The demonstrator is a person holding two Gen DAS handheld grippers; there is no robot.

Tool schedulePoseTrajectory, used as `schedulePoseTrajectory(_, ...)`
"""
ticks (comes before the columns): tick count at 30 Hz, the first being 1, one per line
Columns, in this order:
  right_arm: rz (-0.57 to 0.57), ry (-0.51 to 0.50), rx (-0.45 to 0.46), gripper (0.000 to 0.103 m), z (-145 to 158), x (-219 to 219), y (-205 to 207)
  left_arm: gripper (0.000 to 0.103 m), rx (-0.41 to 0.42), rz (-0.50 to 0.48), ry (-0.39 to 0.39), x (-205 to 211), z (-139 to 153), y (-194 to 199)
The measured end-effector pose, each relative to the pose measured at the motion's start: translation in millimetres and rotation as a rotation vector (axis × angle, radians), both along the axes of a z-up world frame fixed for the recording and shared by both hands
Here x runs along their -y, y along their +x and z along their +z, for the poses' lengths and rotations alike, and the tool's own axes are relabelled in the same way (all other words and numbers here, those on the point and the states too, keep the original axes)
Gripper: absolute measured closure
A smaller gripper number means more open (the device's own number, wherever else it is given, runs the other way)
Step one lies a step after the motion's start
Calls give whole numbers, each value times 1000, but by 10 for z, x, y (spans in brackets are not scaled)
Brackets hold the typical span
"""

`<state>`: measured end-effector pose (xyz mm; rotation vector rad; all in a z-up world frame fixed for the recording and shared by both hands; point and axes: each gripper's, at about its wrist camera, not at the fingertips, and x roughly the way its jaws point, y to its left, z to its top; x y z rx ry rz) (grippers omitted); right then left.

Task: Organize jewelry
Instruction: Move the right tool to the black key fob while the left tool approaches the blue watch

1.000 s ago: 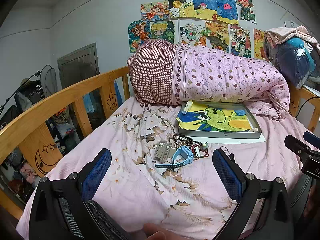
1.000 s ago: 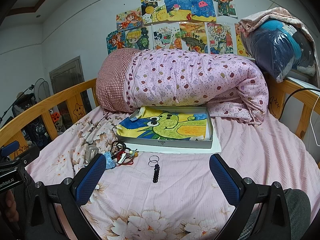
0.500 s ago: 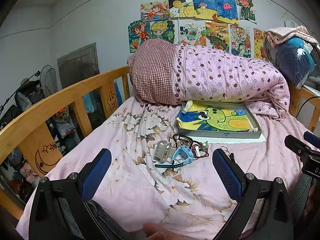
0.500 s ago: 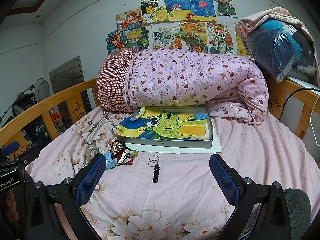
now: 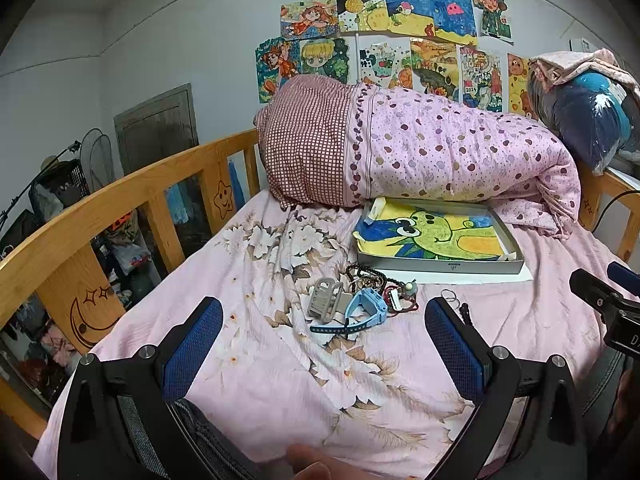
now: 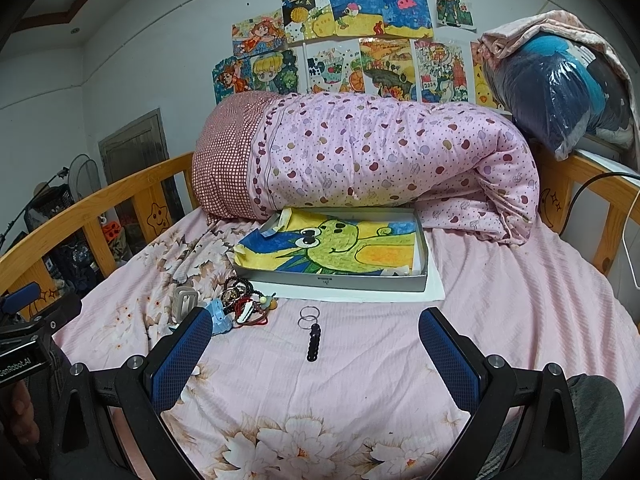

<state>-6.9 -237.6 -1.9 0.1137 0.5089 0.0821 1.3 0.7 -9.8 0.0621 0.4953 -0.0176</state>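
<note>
Both tongs, left [image 5: 322, 356] and right [image 6: 316, 360], wide apart, empty, above bed [image 6: 500, 304]; jewelry pile [image 5: 372, 296] straight ahead of left, nearer; keychain [image 6: 313, 342] lengthwise ahead of right.

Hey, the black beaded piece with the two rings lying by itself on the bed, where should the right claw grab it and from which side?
Grip the black beaded strand across its middle, coming straight down from above. It lies flat on the sheet, running away from the camera, so the open right claw already straddles its narrow width. The two thin rings at its far end lie flat and look harder to pinch.
</note>
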Motion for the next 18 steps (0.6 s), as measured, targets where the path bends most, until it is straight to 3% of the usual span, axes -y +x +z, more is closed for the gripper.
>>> schedulePoseTrajectory(4,13,22,-48,0,-64,5,90,4,-28,2,-1,-12,-30,61)
schedulePoseTrajectory(10,21,74,-145,0,-178,65,217,4,-137,-4,-25,-26,-70,210)
schedulePoseTrajectory(14,51,153,-244,0,-304,158,425,4,-286,-4,-112,-152,-176,418)
schedulePoseTrajectory(18,86,153,-349,0,-439,220,729,4,-447,-10,-266,-347,-312,654)
